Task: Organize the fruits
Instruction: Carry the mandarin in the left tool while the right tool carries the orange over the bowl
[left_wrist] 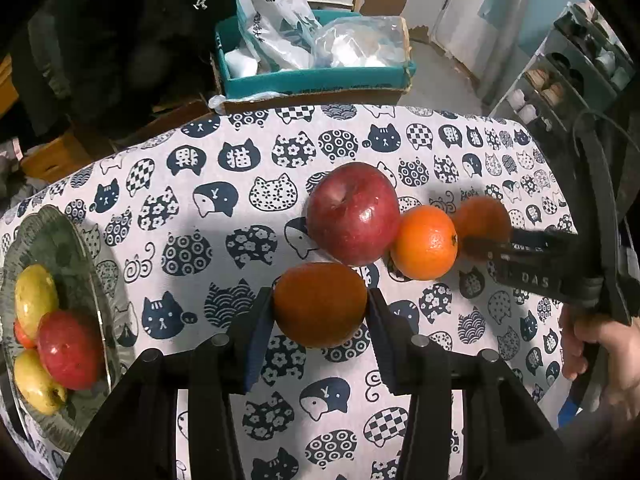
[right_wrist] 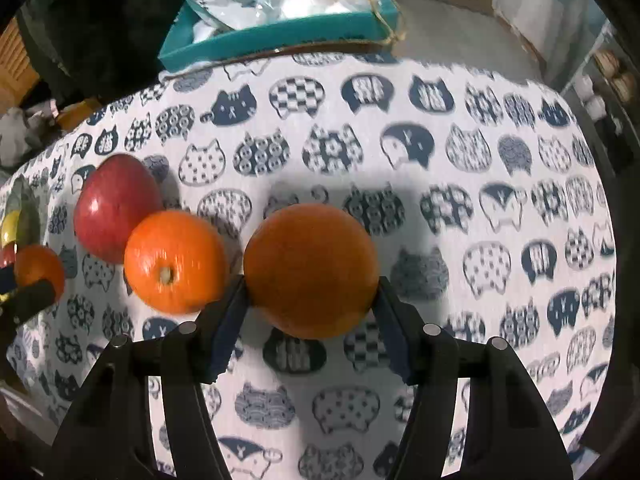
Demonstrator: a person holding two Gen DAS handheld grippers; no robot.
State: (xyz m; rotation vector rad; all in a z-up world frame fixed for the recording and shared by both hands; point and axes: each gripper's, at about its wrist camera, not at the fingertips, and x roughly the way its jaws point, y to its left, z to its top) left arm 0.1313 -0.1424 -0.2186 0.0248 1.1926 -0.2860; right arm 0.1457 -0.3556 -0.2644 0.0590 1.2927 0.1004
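Observation:
My left gripper (left_wrist: 320, 308) is shut on an orange (left_wrist: 320, 304) and holds it above the cat-print tablecloth. My right gripper (right_wrist: 310, 300) is shut on a larger orange (right_wrist: 311, 270); in the left wrist view that orange (left_wrist: 482, 216) shows at the right gripper's tip. A red apple (left_wrist: 353, 213) and a third orange (left_wrist: 425, 242) lie touching on the cloth between the grippers; they also show in the right wrist view, the apple (right_wrist: 116, 208) and the orange (right_wrist: 176, 260). A glass plate (left_wrist: 52, 236) at the left holds a red apple (left_wrist: 70, 350) and yellow-green fruits (left_wrist: 35, 298).
A teal box (left_wrist: 316, 76) with plastic bags stands beyond the table's far edge. A shelf rack (left_wrist: 568, 76) is at the far right. The cat-print cloth (right_wrist: 460, 208) covers the table to the right of the fruit.

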